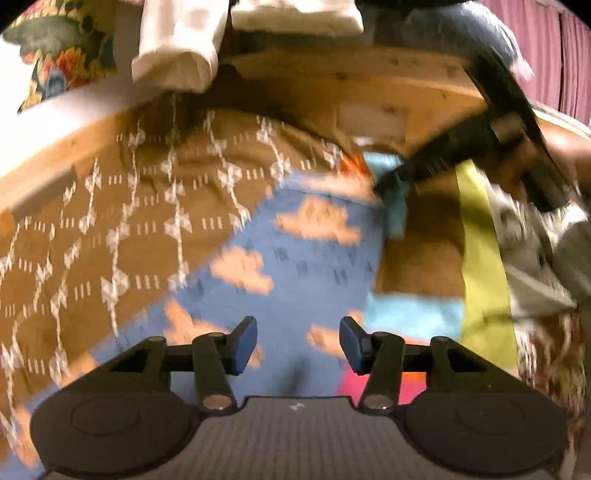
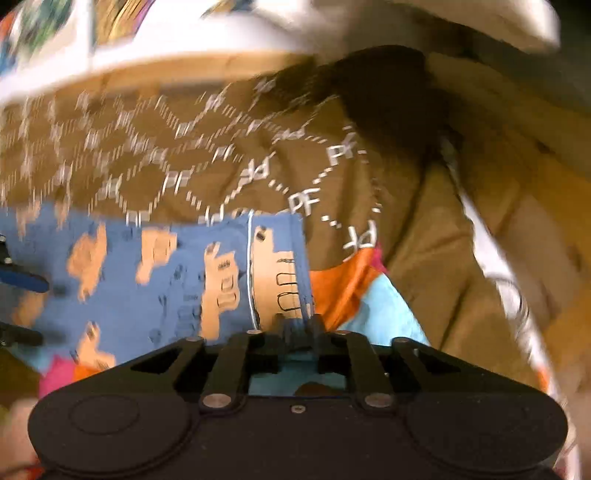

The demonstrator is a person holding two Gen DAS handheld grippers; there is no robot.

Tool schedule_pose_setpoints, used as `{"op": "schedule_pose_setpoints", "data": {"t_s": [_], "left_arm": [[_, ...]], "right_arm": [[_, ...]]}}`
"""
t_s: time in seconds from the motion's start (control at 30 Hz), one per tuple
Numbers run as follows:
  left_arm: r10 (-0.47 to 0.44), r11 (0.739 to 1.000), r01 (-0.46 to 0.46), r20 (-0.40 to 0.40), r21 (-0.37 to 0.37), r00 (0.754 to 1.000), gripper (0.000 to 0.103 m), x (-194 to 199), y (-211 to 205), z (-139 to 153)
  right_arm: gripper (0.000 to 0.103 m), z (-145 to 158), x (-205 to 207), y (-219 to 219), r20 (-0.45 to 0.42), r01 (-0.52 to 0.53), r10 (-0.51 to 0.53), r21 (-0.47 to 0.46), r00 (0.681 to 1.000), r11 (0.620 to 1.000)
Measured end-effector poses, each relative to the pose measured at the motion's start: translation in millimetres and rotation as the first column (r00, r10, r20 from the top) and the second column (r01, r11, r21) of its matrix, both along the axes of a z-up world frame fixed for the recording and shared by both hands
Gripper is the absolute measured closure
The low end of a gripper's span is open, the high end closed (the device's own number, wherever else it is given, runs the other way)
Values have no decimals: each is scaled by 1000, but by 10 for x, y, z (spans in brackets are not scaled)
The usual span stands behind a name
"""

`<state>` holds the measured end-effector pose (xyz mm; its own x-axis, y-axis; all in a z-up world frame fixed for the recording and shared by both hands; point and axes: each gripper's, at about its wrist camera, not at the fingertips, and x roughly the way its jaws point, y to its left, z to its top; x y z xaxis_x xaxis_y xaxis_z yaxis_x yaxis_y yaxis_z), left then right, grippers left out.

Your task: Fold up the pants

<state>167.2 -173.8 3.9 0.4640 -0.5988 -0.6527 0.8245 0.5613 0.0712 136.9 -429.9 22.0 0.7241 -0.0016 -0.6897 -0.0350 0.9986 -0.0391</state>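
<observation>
The blue pants (image 1: 295, 258) with peach vehicle prints lie flat, partly over a brown cloth (image 1: 129, 206) patterned in white. My left gripper (image 1: 297, 345) hovers over their near part, open, with nothing between its blue pads. Its fingers also show at the left edge of the right wrist view, left gripper (image 2: 18, 310). My right gripper (image 2: 301, 325) sits at the pants (image 2: 166, 273) corner, fingers a narrow gap apart. A strip of blue fabric lies in that gap, and the pads do not seem to press it. In the left wrist view the right gripper (image 1: 391, 181) reaches in from the right.
A patchwork cloth in orange, cyan, pink and yellow-green (image 1: 480, 258) lies under the pants' right side. The wooden surface (image 1: 332, 81) runs behind. White folded cloths (image 1: 177, 48) and a grey garment (image 1: 454, 33) sit at its far edge. A maroon curtain (image 1: 543, 48) hangs at right.
</observation>
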Motion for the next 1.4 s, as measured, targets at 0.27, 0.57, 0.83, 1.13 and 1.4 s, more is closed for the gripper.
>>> {"op": "schedule_pose_setpoints", "data": {"t_s": [0.27, 0.57, 0.83, 1.13, 1.4], "left_arm": [[-24, 999, 24, -1, -46, 1000, 48, 955, -908, 297], [-115, 993, 119, -165, 17, 980, 71, 1473, -1582, -34], [-95, 995, 95, -84, -7, 992, 91, 1330, -1618, 4], [-47, 998, 41, 106, 52, 993, 77, 1133, -1765, -106], [168, 984, -160, 127, -73, 978, 37, 607, -249, 138]], "right_arm": [[70, -225, -267, -119, 132, 134, -161, 195, 978, 972], [71, -361, -272, -273, 193, 13, -56, 220, 980, 976], [95, -313, -275, -316, 227, -7, -50, 246, 973, 969], [89, -409, -248, -175, 222, 31, -51, 91, 974, 995], [31, -324, -445, -96, 352, -29, 11, 47, 936, 998]]}}
